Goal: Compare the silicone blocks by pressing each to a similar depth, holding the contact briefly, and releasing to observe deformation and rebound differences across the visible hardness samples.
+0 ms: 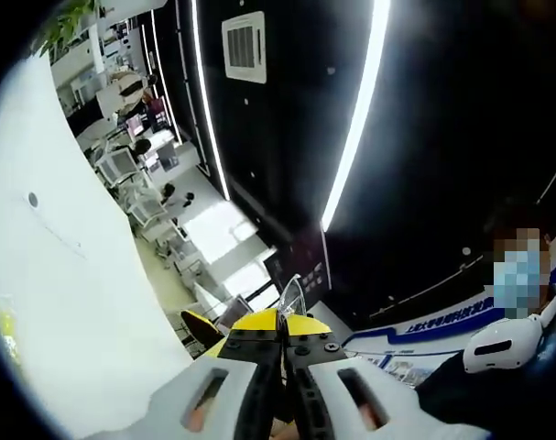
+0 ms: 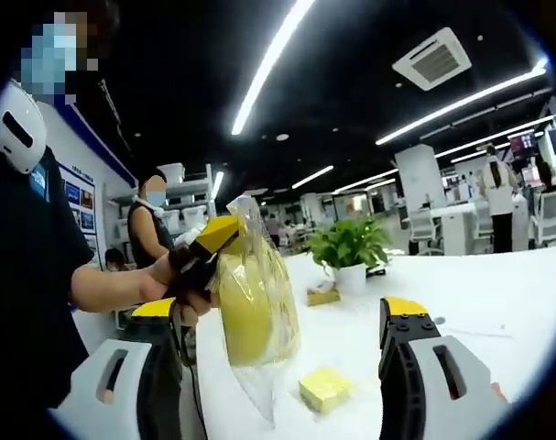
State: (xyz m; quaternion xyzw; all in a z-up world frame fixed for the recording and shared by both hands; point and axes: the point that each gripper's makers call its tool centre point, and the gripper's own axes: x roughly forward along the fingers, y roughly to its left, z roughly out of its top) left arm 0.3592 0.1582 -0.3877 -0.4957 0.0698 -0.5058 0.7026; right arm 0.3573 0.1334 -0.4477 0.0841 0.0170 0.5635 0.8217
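Yellow silicone block (image 2: 246,316) in clear bag (image 2: 264,275), smaller yellow block (image 2: 324,388) on table (image 2: 497,293)

A: The clear bag (image 2: 255,302) blurs the yellow shape inside it; its kind cannot be told.

B: The right claw (image 2: 287,367) is cut off below, and the small yellow block (image 2: 323,387) on the table (image 2: 497,293) looks soft-edged.

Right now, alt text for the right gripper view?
The left gripper, held in a person's hand, pinches a clear plastic bag holding a yellow block above a white table. The right gripper stands open below it. Another yellow block lies on the table, with a potted plant behind.
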